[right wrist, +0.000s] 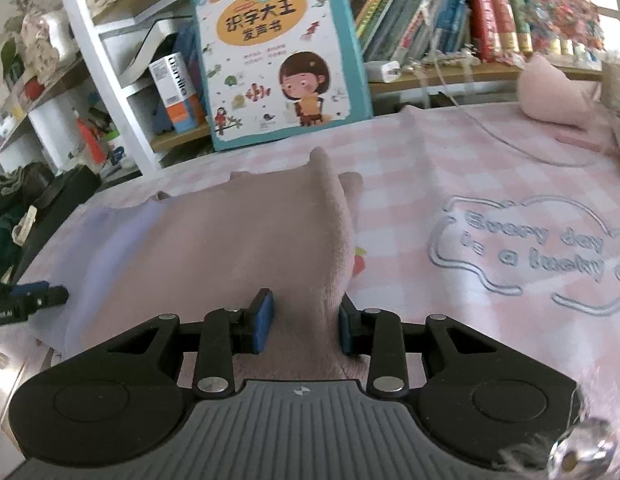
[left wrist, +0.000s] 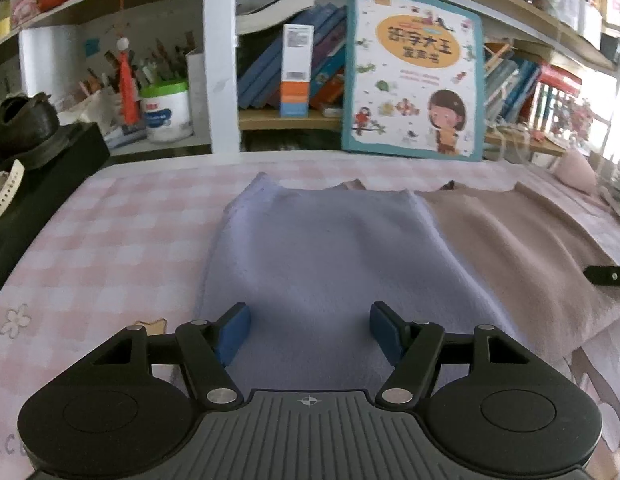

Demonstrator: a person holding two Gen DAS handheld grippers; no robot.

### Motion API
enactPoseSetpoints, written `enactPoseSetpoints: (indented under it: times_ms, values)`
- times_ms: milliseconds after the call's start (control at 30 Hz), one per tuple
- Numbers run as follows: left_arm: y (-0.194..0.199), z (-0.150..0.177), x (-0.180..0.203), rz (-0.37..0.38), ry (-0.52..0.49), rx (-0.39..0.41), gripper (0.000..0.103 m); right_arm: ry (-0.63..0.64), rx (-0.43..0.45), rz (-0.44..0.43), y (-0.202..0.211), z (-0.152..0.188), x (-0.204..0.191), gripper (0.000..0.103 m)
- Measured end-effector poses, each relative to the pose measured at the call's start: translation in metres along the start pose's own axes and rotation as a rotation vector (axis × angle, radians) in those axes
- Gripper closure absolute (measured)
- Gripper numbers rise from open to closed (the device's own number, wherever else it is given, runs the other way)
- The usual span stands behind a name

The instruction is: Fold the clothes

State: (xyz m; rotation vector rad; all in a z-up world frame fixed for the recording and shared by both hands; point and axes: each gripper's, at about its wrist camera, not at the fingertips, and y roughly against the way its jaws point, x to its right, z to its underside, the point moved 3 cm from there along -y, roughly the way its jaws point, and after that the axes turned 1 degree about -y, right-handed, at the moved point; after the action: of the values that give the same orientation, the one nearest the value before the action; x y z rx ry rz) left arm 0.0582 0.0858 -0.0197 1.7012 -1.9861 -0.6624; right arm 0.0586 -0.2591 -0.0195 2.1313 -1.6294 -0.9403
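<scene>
A lavender cloth (left wrist: 317, 240) lies flat on the pink checked tablecloth (left wrist: 122, 216), its right side over a dusty pink cloth (left wrist: 509, 240). My left gripper (left wrist: 310, 328) hovers over the lavender cloth's near edge, jaws wide open and holding nothing. In the right wrist view, my right gripper (right wrist: 306, 320) is shut on the near right edge of the pink cloth (right wrist: 238, 240), and a ridge of fabric rises from between the blue pads (right wrist: 264, 320). The lavender cloth (right wrist: 122, 232) shows to its left, with the left gripper's tip (right wrist: 34, 296) beyond. The right gripper's finger (left wrist: 605, 276) pokes in at the left view's edge.
A picture book (left wrist: 413, 72) leans against the bookshelf at the table's back edge. A black box (left wrist: 42, 184) with shoes on it stands at the left. At the far right lie a pink pouch (right wrist: 549, 92) and a thin cable (right wrist: 509, 144).
</scene>
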Motion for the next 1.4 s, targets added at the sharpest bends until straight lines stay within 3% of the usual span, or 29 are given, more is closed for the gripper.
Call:
enactPoseSetpoints:
  times_ms: [600, 667, 733, 800, 933, 1133, 1400]
  values:
    - [-0.009, -0.010, -0.029, -0.056, 0.075, 0.028, 0.035, 0.163, -0.006, -0.010, -0.030, -0.018, -0.032, 0.070]
    - [-0.002, -0.010, -0.028, -0.063, 0.078, 0.035, 0.035, 0.203, 0.021, -0.001, -0.024, -0.022, -0.034, 0.068]
    - [0.007, -0.010, -0.026, -0.072, 0.073, 0.048, 0.035, 0.257, 0.072, 0.005, -0.014, -0.028, -0.038, 0.054]
    - [0.018, -0.008, -0.027, -0.091, 0.077, 0.057, 0.034, 0.321, 0.126, -0.023, -0.002, -0.035, -0.045, 0.048]
    - [0.040, -0.004, -0.031, -0.118, 0.108, 0.062, 0.034, 0.446, 0.151, -0.105, 0.005, -0.043, -0.062, 0.036]
    - [0.059, 0.006, -0.036, -0.203, 0.114, 0.018, 0.029, 0.497, 0.047, -0.272, -0.018, -0.038, -0.072, 0.035]
    - [0.064, 0.020, -0.042, -0.241, 0.198, -0.030, 0.027, 0.514, 0.006, -0.258, -0.041, -0.033, -0.056, 0.035]
